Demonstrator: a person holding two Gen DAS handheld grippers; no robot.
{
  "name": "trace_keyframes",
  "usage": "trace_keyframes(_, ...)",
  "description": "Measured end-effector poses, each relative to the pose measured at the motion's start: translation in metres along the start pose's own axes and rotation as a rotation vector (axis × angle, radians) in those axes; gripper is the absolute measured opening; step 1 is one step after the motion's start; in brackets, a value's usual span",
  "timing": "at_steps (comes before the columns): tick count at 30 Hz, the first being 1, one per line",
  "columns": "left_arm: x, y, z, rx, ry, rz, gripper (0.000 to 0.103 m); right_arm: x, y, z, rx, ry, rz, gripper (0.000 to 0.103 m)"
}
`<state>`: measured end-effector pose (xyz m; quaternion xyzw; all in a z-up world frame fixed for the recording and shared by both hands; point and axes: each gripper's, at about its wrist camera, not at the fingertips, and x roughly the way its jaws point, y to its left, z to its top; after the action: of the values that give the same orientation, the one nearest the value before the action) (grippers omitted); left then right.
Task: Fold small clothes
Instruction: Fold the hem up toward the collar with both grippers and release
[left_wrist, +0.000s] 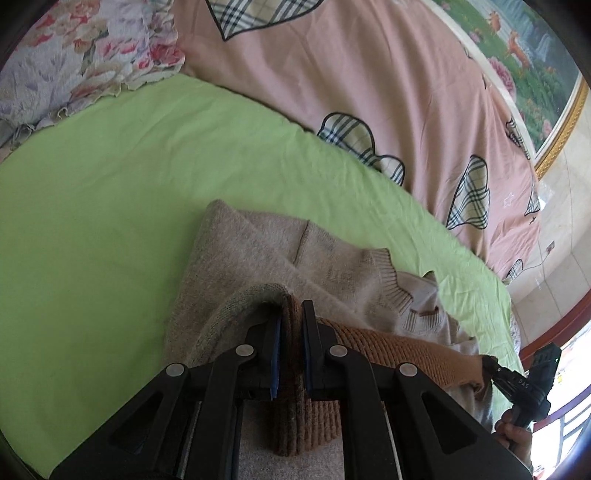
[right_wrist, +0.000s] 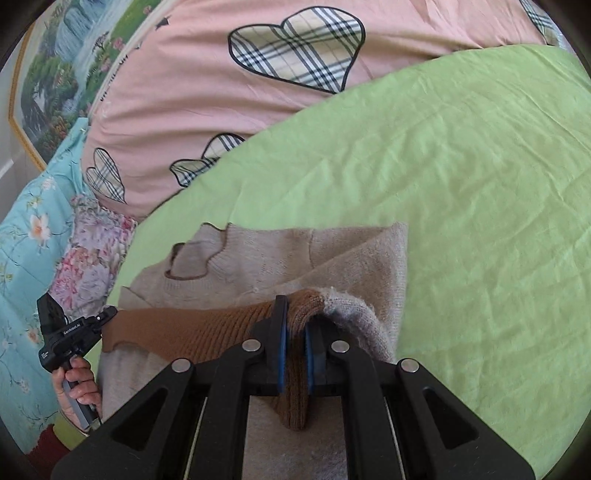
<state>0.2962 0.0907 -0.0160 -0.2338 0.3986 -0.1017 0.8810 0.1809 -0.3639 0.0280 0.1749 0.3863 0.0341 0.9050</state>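
A small beige knit sweater (left_wrist: 258, 251) (right_wrist: 332, 254) with a brown ribbed hem (left_wrist: 399, 347) (right_wrist: 192, 328) lies on the green sheet. Its collar (right_wrist: 192, 262) has a brown scalloped edge. My left gripper (left_wrist: 291, 317) is shut on one corner of the brown hem, which bunches between the blue pads. My right gripper (right_wrist: 295, 325) is shut on the other hem corner. The hem is stretched between the two grippers and lifted over the sweater's body. Each wrist view shows the opposite gripper (left_wrist: 517, 384) (right_wrist: 70, 332) at the hem's far end, held by a hand.
The green sheet (left_wrist: 110, 192) (right_wrist: 461, 184) spreads wide around the sweater. A pink quilt with plaid hearts (left_wrist: 369, 92) (right_wrist: 221, 92) is piled along the far side. A floral pillow (left_wrist: 74, 55) and a blue floral cover (right_wrist: 26, 240) lie at the edges.
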Motion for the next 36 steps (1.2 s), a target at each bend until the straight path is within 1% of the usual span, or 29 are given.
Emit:
trace_keyframes(3, -0.006, -0.002, -0.006, 0.018, 0.022, -0.026, 0.011, -0.005, 0.000, -0.001, 0.003, -0.006, -0.001, 0.011)
trace_keyframes(4, -0.013, -0.004, -0.011, 0.028, 0.030, -0.042, 0.015, -0.009, 0.000, -0.002, 0.005, -0.010, -0.008, 0.015)
trace_keyframes(5, -0.021, -0.007, -0.015, 0.041, 0.039, -0.058, 0.017, -0.017, 0.001, -0.004, 0.010, -0.024, -0.016, 0.024)
trace_keyframes(6, -0.029, -0.011, -0.021, 0.061, 0.047, -0.068, 0.020, -0.024, 0.003, -0.005, 0.011, -0.042, -0.021, 0.030)
trace_keyframes(7, -0.038, -0.017, -0.030, 0.092, 0.059, -0.080, 0.022, -0.033, 0.004, -0.007, 0.008, -0.068, -0.027, 0.044)
trace_keyframes(8, -0.044, -0.022, -0.037, 0.119, 0.070, -0.088, 0.022, -0.044, 0.007, -0.011, 0.003, -0.095, -0.030, 0.055)
trace_keyframes(9, -0.052, -0.031, -0.050, 0.166, 0.097, -0.104, 0.022, -0.055, 0.011, -0.014, -0.009, -0.119, -0.024, 0.057)
trace_keyframes(10, -0.055, -0.037, -0.058, 0.201, 0.118, -0.121, 0.026, -0.064, 0.015, -0.017, -0.022, -0.126, -0.015, 0.057)
trace_keyframes(11, -0.057, -0.044, -0.067, 0.237, 0.141, -0.139, 0.028, -0.071, 0.022, -0.021, -0.050, -0.117, 0.017, 0.057)
trace_keyframes(13, -0.055, -0.062, -0.086, 0.310, 0.204, -0.163, 0.035, -0.073, 0.040, -0.029, -0.120, -0.066, 0.088, 0.057)
trace_keyframes(14, -0.051, -0.068, -0.091, 0.334, 0.230, -0.174, 0.035, -0.068, 0.051, -0.035, -0.166, -0.016, 0.124, 0.057)
trace_keyframes(15, -0.043, -0.079, -0.098, 0.370, 0.261, -0.180, 0.035, -0.056, 0.068, -0.045, -0.231, 0.059, 0.159, 0.057)
trace_keyframes(16, -0.036, -0.087, -0.102, 0.398, 0.279, -0.171, 0.035, -0.047, 0.079, -0.051, -0.276, 0.101, 0.177, 0.057)
trace_keyframes(17, -0.030, -0.092, -0.103, 0.416, 0.297, -0.171, 0.035, -0.032, 0.095, -0.061, -0.346, 0.169, 0.197, 0.057)
trace_keyframes(18, -0.021, -0.099, -0.105, 0.448, 0.328, -0.178, 0.035, -0.022, 0.104, -0.068, -0.389, 0.214, 0.207, 0.057)
trace_keyframes(20, -0.005, -0.108, -0.103, 0.503, 0.348, -0.143, 0.035, 0.001, 0.118, -0.078, -0.456, 0.293, 0.217, 0.058)
trace_keyframes(21, 0.005, -0.111, -0.097, 0.532, 0.364, -0.117, 0.035, 0.014, 0.120, -0.081, -0.475, 0.329, 0.205, 0.058)
trace_keyframes(23, 0.012, -0.111, -0.084, 0.543, 0.352, -0.108, 0.034, 0.029, 0.115, -0.077, -0.496, 0.338, 0.141, 0.058)
trace_keyframes(25, 0.018, -0.105, -0.060, 0.520, 0.322, -0.091, 0.033, 0.031, 0.102, -0.062, -0.456, 0.300, 0.130, 0.057)
trace_keyframes(27, 0.025, -0.092, -0.034, 0.467, 0.275, -0.050, 0.034, 0.028, 0.077, -0.038, -0.354, 0.228, 0.082, 0.057)
trace_keyframes(28, 0.027, -0.087, -0.023, 0.445, 0.248, -0.017, 0.035, 0.027, 0.064, -0.028, -0.303, 0.196, 0.050, 0.057)
trace_keyframes(29, 0.030, -0.079, -0.013, 0.416, 0.222, 0.016, 0.036, 0.025, 0.047, -0.015, -0.242, 0.152, -0.025, 0.058)
trace_keyframes(30, 0.034, -0.063, 0.002, 0.347, 0.193, 0.054, 0.039, 0.023, 0.035, -0.008, -0.205, 0.124, -0.076, 0.058)
trace_keyframes(31, 0.035, -0.055, 0.009, 0.307, 0.184, 0.050, 0.039, 0.021, 0.020, 0.000, -0.149, 0.092, -0.108, 0.058)
trace_keyframes(32, 0.037, -0.043, 0.017, 0.245, 0.171, 0.045, 0.039, 0.016, 0.005, 0.007, -0.080, 0.065, -0.106, 0.058)
trace_keyframes(33, 0.037, -0.031, 0.023, 0.190, 0.151, 0.046, 0.039, 0.013, -0.007, 0.010, -0.014, 0.040, -0.082, 0.058)
trace_keyframes(34, 0.033, -0.018, 0.027, 0.135, 0.127, 0.039, 0.039, 0.009, -0.014, 0.012, 0.026, 0.019, -0.068, 0.058)
trace_keyframes(35, 0.030, -0.009, 0.031, 0.098, 0.112, 0.027, 0.039, 0.005, -0.016, 0.011, 0.040, 0.001, -0.075, 0.058)
trace_keyframes(36, 0.026, -0.002, 0.031, 0.059, 0.096, 0.009, 0.039, 0.001, -0.015, 0.011, 0.039, -0.019, -0.109, 0.058)
